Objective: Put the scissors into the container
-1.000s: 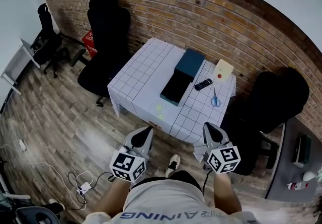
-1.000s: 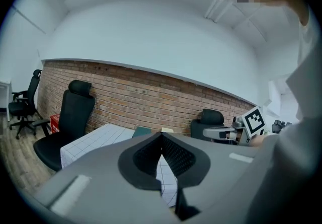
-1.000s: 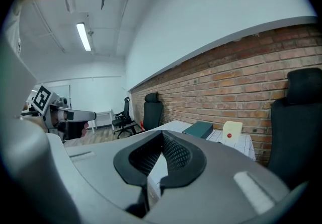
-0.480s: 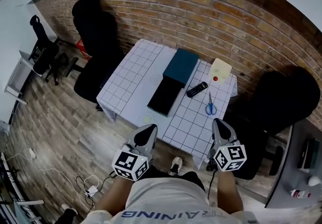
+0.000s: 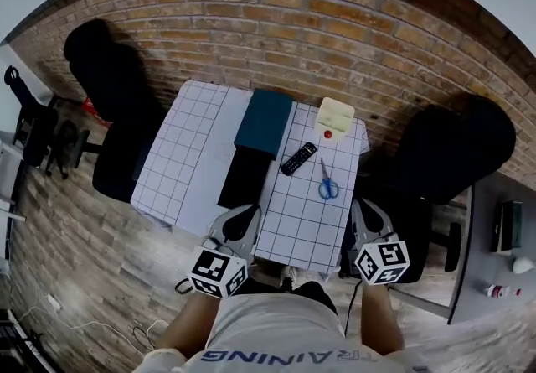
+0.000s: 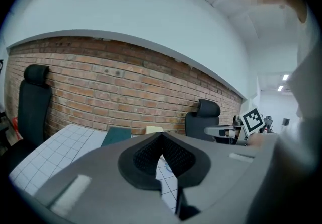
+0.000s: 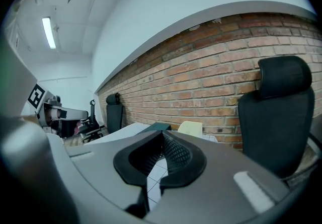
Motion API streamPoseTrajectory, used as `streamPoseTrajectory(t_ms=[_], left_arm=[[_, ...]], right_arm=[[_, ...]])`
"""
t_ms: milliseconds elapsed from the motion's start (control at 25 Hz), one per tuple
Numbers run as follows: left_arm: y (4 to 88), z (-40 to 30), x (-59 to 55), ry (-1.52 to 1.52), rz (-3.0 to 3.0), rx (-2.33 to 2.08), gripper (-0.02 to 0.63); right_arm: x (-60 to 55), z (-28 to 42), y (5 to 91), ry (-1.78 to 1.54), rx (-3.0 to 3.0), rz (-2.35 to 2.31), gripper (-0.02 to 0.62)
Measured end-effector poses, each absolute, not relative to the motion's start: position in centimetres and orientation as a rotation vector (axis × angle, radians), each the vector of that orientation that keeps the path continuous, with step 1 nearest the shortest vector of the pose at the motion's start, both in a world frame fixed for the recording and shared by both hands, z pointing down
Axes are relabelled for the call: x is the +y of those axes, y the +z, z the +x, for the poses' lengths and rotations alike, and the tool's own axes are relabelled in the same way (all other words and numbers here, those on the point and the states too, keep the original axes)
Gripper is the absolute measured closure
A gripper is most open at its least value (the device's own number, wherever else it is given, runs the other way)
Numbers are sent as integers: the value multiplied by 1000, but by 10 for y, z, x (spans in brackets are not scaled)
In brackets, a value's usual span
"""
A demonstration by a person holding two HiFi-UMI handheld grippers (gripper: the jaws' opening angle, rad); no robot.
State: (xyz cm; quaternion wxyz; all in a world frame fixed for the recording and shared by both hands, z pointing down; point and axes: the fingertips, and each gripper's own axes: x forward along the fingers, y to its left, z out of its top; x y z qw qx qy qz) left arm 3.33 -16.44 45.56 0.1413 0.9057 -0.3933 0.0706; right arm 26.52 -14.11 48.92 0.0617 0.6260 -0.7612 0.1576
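Note:
The scissors (image 5: 326, 182), with blue handles, lie flat on the right part of the white gridded table (image 5: 188, 153), blades pointing toward the brick wall. A dark teal box (image 5: 264, 117) and a black tray (image 5: 243, 178) lie end to end along the table's middle. My left gripper (image 5: 245, 214) hangs at the table's near edge by the black tray, jaws together and empty. My right gripper (image 5: 362, 208) is off the table's near right corner, short of the scissors, also shut and empty. Both gripper views show the pads meeting, left gripper (image 6: 161, 135) and right gripper (image 7: 162, 133).
A black remote (image 5: 298, 158) lies left of the scissors. A pale yellow box (image 5: 335, 114) and a small red thing (image 5: 327, 134) sit at the far right corner. Black office chairs stand at the left (image 5: 109, 103) and right (image 5: 448, 153). A brick wall (image 5: 335, 19) backs the table.
The person has stepped up to the table, which now lies right under both grippers. Both grippers came forward to its near edge and stayed shut.

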Motion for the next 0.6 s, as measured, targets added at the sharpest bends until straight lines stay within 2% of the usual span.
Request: streamPoseTrajectory(t_ms=[200, 600], left_arm=[[454, 22, -218, 212, 2682, -996, 604], [476, -49, -314, 298, 2698, -892, 604]], right_arm=[[-168, 247, 489, 496, -2187, 1993, 581], [-232, 193, 501, 549, -2051, 2065, 581]])
